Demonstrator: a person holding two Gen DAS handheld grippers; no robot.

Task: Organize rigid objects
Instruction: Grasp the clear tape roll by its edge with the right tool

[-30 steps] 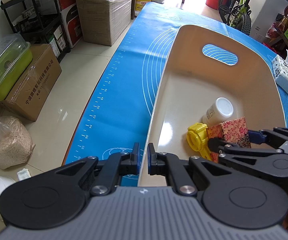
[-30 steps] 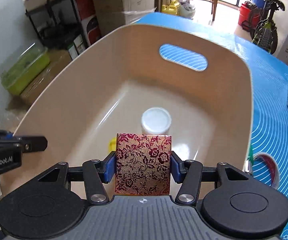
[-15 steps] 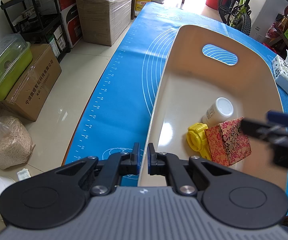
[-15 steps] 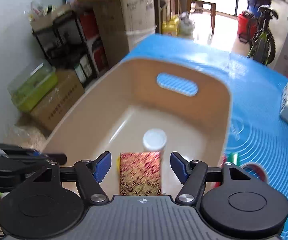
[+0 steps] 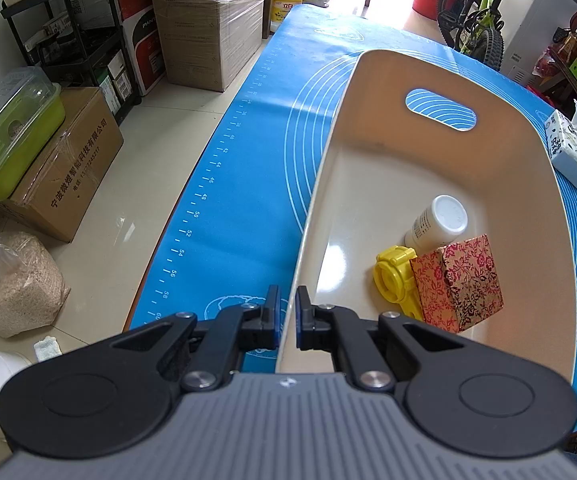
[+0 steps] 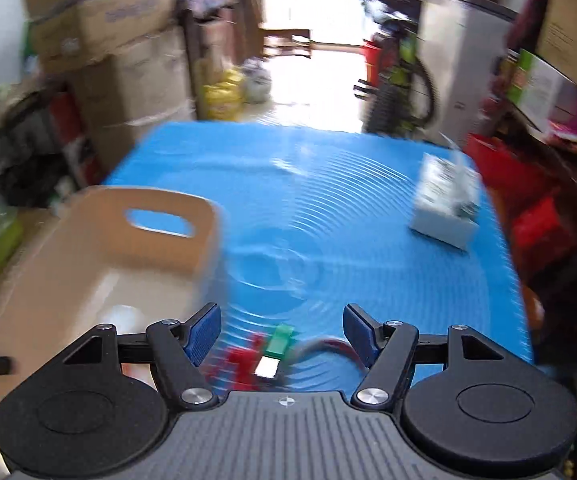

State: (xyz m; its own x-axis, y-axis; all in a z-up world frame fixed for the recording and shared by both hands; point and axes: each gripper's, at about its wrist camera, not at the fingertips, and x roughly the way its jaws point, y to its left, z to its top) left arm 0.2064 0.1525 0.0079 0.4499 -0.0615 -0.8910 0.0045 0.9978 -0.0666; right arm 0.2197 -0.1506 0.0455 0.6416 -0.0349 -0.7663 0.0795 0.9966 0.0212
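A beige bin (image 5: 448, 68) stands on the blue mat (image 5: 240, 184). Inside it lie a red-and-gold floral box (image 5: 458, 284), a white bottle (image 5: 440, 220) and a yellow plastic piece (image 5: 392, 276). My left gripper (image 5: 286, 312) is shut on the bin's near left rim. In the blurred right wrist view, my right gripper (image 6: 282, 330) stands open and empty over the mat, to the right of the bin (image 6: 100, 248). Below its fingers lie a small green piece (image 6: 282, 340) and red pieces (image 6: 244, 360).
A tissue box (image 5: 566, 150) sits on the mat right of the bin, also visible as the tissue box (image 6: 446, 204) in the right view. Cardboard boxes (image 5: 208, 20), a shelf and a green container (image 5: 12, 136) stand on the floor to the left.
My right gripper opened and let the floral box drop into the bin. It then pulled up and out to the right, leaving the left wrist view. The left gripper stayed on the rim.
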